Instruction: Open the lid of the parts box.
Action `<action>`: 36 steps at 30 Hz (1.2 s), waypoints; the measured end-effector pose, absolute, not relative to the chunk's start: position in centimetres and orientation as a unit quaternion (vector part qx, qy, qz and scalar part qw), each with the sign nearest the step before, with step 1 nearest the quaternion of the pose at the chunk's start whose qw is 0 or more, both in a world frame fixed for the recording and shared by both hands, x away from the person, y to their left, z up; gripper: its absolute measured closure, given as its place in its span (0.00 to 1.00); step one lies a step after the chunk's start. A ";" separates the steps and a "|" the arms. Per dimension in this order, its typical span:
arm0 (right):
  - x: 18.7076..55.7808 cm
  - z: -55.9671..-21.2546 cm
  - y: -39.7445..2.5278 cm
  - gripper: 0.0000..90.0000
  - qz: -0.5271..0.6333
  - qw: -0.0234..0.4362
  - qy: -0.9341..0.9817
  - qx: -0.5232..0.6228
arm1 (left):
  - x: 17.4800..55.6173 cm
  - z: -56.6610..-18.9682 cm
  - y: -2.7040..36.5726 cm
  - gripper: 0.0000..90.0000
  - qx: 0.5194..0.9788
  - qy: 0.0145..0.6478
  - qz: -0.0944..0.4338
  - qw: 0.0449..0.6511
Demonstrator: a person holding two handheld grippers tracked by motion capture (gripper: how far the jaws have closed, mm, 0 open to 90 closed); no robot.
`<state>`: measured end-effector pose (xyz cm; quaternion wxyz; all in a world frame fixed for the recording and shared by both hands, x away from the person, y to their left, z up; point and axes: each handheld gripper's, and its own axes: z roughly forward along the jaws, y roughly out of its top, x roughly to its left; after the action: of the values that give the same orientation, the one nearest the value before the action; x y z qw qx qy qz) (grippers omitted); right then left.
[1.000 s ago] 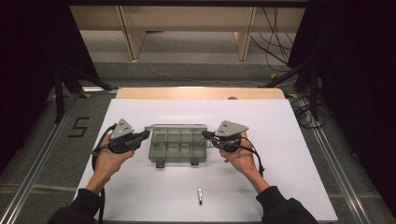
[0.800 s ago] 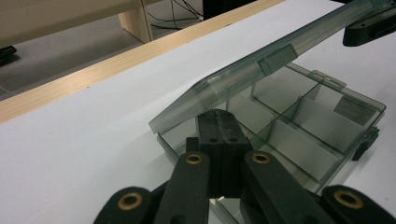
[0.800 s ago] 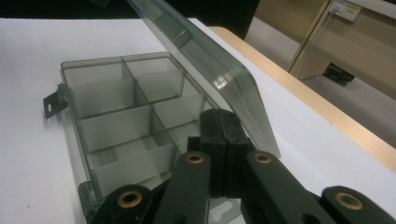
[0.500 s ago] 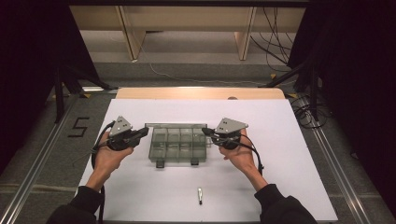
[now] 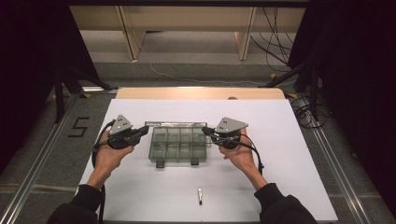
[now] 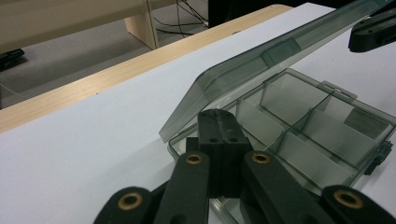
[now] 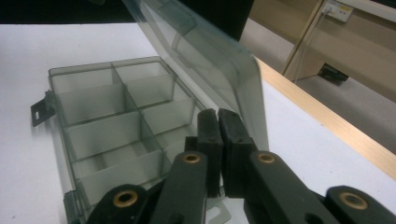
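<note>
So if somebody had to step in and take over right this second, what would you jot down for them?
Left gripper: jaws shut, at the left end of the clear compartment box.
Right gripper: jaws shut, at the box's right end, beside the lid's edge.
Box: mid-table on the white sheet, latches toward the person. Lid is raised on its far hinge, partly open; the compartments look empty.
Small pen-like item lies untouched near the front edge.
Done: lid unlatched and lifted.
Left, probably: swing the lid fully back; whether the small item goes in, I can't tell.
</note>
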<state>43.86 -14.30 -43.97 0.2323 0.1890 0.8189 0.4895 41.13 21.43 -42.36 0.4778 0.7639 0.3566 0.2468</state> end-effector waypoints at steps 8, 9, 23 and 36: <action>43.2 -44.5 -14.6 0.65 0.479 0.200 0.831 0.202 | 41.6 -42.0 22.1 0.99 0.786 0.316 0.275 0.454; 43.3 -44.6 -14.7 0.56 0.473 0.192 0.834 0.210 | 41.6 -42.0 22.2 0.99 0.787 0.315 0.275 0.454; 44.7 -43.8 -15.5 0.17 0.483 0.231 0.801 0.267 | 41.6 -42.1 22.0 0.99 0.790 0.311 0.275 0.450; 45.9 -43.3 -14.7 0.54 0.488 0.229 0.812 0.224 | 41.6 -42.1 22.0 0.99 0.791 0.311 0.273 0.452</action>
<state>45.93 -14.72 -43.35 0.2292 0.2236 0.8117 0.4885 41.63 21.99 -42.13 0.4515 0.7907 0.3107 0.2728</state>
